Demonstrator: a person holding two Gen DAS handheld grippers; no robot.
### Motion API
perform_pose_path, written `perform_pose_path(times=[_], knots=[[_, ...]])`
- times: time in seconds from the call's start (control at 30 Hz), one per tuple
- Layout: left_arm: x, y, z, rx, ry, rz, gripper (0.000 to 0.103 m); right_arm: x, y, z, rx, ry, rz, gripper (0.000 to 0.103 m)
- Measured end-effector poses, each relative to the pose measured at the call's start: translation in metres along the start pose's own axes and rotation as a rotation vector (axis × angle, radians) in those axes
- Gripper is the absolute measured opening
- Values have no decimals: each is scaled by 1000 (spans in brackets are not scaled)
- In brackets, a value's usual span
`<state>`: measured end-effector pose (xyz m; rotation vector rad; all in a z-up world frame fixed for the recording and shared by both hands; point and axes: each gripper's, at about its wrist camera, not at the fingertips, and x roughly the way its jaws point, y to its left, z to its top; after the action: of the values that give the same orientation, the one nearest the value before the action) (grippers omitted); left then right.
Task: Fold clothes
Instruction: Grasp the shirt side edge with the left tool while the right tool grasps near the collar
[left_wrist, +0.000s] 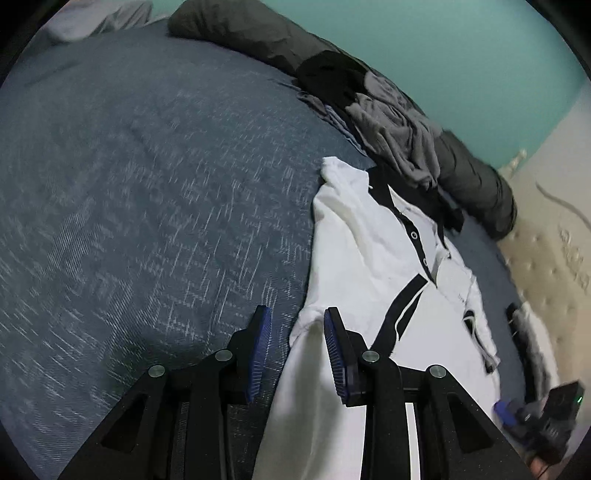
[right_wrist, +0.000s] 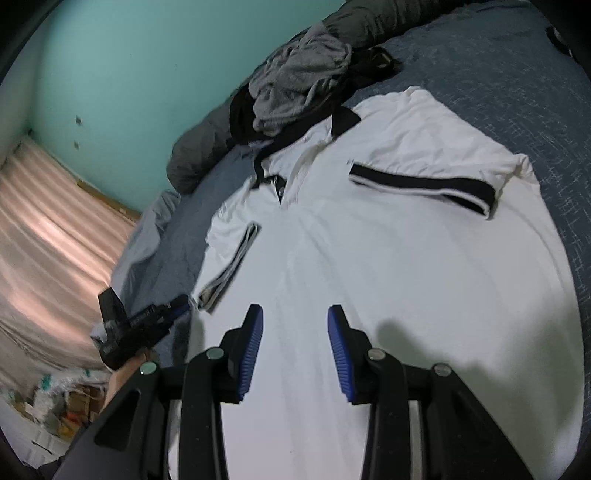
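A white polo shirt (left_wrist: 354, 251) with a black collar and black sleeve bands lies face up on the blue bedspread (left_wrist: 147, 184). My left gripper (left_wrist: 297, 325) hangs open at the shirt's bedspread-side edge. The white hem runs under the gap between its blue pads, which do not press on it. In the right wrist view the shirt (right_wrist: 388, 266) fills the middle. Both sleeves are folded inward, with the long black band (right_wrist: 424, 184) on the right. My right gripper (right_wrist: 295, 321) is open above the shirt's plain white body, with nothing between its fingers.
A heap of grey and black clothes (left_wrist: 399, 122) (right_wrist: 299, 81) lies by the collar against a dark rolled blanket (right_wrist: 192, 155). A black device with a blue tip (left_wrist: 550, 417) (right_wrist: 125, 325) sits at the bed's edge. A bare mattress (right_wrist: 44, 240) and floor clutter (right_wrist: 48, 402) lie beyond.
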<state>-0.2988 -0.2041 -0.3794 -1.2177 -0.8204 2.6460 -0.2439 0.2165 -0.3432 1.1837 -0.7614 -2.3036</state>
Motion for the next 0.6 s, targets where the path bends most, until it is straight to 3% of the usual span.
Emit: perform_pose_path(times=[0.1,0.3,0.5,0.6], knots=[[3,2,-7,18,7,-2,33,7,10,-6,-52,39,-55,36],[-2,1,6,30,8,-16,33,27,37,1,-82,94,-36,36],[12,6,5,26,62,-12,33,67,84,32,-187,168,-83,36],[16,5,4,48,67,2,33,92,111,53,-202,214,-47,36]])
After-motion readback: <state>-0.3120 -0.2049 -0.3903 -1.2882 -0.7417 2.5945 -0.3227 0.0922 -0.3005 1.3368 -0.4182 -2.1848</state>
